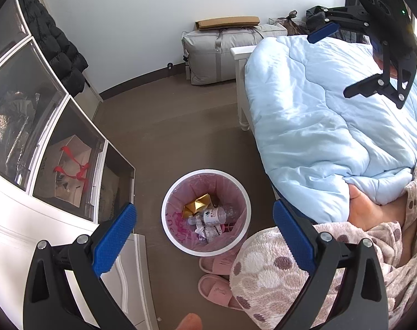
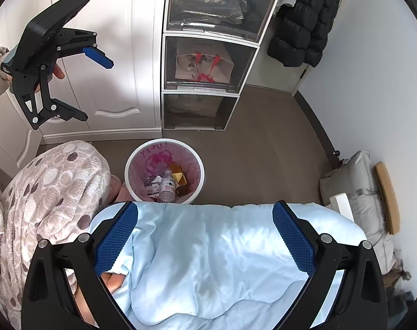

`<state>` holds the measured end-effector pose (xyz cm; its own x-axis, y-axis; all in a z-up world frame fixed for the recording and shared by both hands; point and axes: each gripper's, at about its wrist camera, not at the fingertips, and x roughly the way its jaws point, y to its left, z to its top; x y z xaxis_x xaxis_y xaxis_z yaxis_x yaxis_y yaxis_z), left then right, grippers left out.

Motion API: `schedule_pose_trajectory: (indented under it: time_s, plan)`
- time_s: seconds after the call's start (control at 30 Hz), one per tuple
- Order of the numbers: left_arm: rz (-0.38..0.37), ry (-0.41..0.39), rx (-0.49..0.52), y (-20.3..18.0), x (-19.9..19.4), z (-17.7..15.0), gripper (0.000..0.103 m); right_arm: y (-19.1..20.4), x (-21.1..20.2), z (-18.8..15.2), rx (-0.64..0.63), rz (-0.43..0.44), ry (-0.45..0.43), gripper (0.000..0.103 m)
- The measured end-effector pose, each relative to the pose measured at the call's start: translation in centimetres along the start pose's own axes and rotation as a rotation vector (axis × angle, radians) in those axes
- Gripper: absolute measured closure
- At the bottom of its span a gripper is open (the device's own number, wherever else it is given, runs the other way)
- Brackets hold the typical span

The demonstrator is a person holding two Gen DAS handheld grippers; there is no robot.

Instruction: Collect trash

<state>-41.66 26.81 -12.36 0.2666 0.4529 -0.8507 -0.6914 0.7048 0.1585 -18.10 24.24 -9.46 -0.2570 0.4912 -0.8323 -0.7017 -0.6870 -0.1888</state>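
I hold both tongs wide open with nothing in them. My left gripper (image 1: 204, 240) hangs over the trash bin (image 1: 164, 206) on the floor beside the bed; my right gripper (image 2: 205, 238) is above the blue blanket (image 2: 208, 261). The water bottle (image 1: 215, 216) inside looks light and slippery, so I would pinch its middle. The pink bag (image 2: 150, 159) reads "LUCKY". The bottle's label is too small to read.

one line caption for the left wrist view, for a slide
Open left gripper held above a pink-lined trash bin holding a plastic bottle and gold wrapper, beside a blue-quilted bed.
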Motion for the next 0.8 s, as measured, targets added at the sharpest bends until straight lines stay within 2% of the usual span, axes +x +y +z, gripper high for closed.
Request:
schedule_pose_trajectory:
  time_s: [0.27, 0.33, 0.47, 0.67, 0.73, 0.8]
  plan:
    - [0.01, 0.028, 0.0, -0.24, 0.72, 0.12, 0.005, 0.27, 0.44, -0.35, 0.006, 0.002, 0.013, 0.007]
    - [0.018, 0.017, 0.002, -0.44, 0.73, 0.05, 0.005, 0.31, 0.46, -0.38, 0.009, 0.006, 0.012, 0.007]
    - [-0.012, -0.005, -0.025, -0.11, 0.62, 0.04, 0.005, 0.32, 0.64, -0.49, 0.01, 0.0, 0.017, 0.007]
    - [0.023, -0.05, 0.009, -0.64, 0.06, 0.3, 0.005, 0.26, 0.81, -0.71, 0.013, -0.003, 0.019, 0.007]
    - [0.029, -0.034, 0.013, -0.82, 0.21, 0.53, 0.005, 0.16, 0.91, -0.76, 0.016, -0.004, 0.022, 0.007]
    - [0.0, -0.005, 0.003, -0.58, 0.5, 0.75, 0.005, 0.17, 0.93, -0.79, 0.016, -0.006, 0.023, 0.007]
